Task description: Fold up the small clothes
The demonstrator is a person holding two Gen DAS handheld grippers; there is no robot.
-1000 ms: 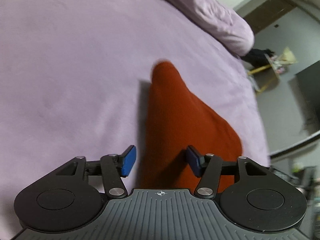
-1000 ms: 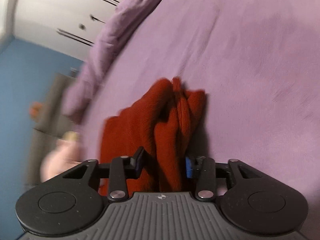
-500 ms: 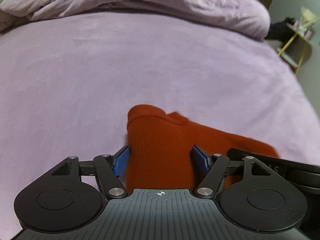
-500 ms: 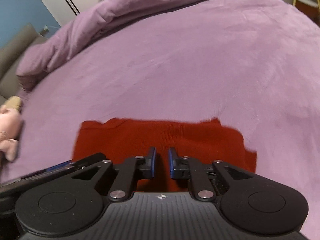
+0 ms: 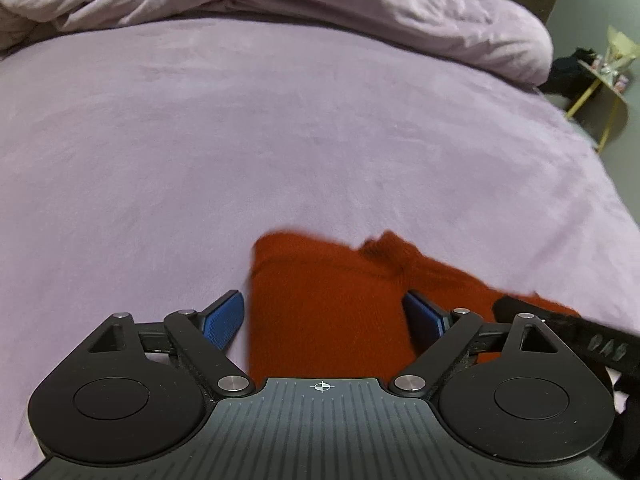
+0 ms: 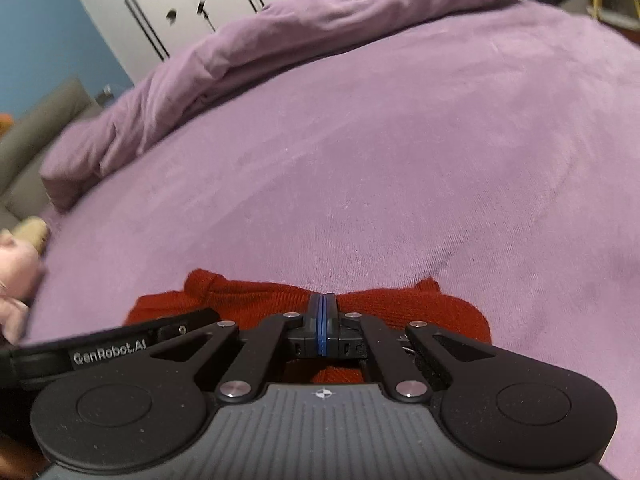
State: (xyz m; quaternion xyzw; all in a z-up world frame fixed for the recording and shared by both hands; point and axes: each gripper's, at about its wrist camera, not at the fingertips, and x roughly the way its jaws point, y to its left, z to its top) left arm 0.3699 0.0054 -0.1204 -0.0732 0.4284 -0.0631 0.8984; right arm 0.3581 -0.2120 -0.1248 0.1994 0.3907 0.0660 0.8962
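Left wrist view has the red knit garment (image 5: 324, 312) lying on the purple bed (image 5: 280, 140), and everything else sits around that garment. It looks bunched and partly folded, near the bed's front edge, so it's well placed to be flattened or folded again. The left hand-held gripper (image 5: 322, 316) straddles the garment's left end, and its jaws are opening, blue pads clear of the cloth on both sides, so I'd guess it just let go. In the right wrist view, the right hand-held gripper (image 6: 323, 316) is fully closed right over the garment's (image 6: 432, 308) middle; whether cloth is pinched between the pads I can't tell, maybe it's pressing a crease. A rumpled purple duvet (image 5: 360, 4) sits well beyond the garment, and a pink plush toy (image 6: 14, 276) off to its left. No boxes or baskets in sight, so nothing's stored anywhere.
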